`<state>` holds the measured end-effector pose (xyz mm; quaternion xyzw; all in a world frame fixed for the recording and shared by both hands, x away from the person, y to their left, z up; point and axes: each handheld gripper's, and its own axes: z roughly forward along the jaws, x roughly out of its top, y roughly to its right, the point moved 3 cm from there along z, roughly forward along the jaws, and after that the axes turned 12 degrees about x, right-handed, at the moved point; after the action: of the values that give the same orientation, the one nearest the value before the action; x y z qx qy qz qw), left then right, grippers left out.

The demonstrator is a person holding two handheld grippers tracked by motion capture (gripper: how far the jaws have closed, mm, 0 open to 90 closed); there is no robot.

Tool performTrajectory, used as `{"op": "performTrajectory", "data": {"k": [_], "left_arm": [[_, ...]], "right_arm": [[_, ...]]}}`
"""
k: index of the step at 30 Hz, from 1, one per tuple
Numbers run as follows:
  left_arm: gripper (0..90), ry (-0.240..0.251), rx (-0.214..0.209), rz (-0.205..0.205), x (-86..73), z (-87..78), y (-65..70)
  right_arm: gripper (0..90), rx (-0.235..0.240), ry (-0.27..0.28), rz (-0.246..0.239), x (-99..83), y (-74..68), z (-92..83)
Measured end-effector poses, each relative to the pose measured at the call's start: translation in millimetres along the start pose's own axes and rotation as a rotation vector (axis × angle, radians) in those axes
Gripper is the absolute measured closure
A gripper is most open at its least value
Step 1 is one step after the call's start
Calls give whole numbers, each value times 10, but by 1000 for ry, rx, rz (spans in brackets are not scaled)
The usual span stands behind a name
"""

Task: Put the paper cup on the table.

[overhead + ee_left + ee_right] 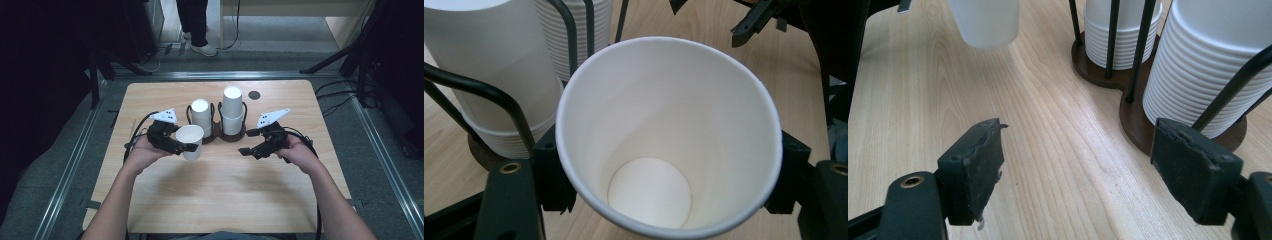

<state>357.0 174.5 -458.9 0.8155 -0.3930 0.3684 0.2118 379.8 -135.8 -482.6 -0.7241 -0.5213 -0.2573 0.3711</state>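
The left gripper (189,147) is clamped on a single white paper cup (190,140), one jaw on each side of the wall just below the rim. In the left gripper view the cup (669,135) is empty and its mouth faces the camera. In the high view it sits upright, long axis vertical, over the worktop (215,195) just near and left of the cup holder (218,134). That holder carries two stacks of inverted cups — the left stack (201,116) and the taller right stack (232,111) — inside black wire uprights. The right gripper (248,150) has nothing in it, jaws spread wide over bare wood, well apart from the held cup, which lies to its left. In my judgement the coming move turns on that gap: the left hand already has the cup, while the right hand is nearer the taller stack.
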Motion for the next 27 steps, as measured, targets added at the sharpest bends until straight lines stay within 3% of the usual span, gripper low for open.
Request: {"op": "performTrajectory", "data": {"k": [9, 18, 27], "left_arm": [[271, -10, 49, -23, -69, -92, -171], [269, -28, 84, -37, -138, -155, -309], [266, -30, 128, -77, -201, -189, -513]], "right_arm": [[216, -4, -9, 1, -17, 22, 23], [216, -35, 14, -26, 3, 34, 40], [217, -32, 10, -20, -19, 39, 83]]}}
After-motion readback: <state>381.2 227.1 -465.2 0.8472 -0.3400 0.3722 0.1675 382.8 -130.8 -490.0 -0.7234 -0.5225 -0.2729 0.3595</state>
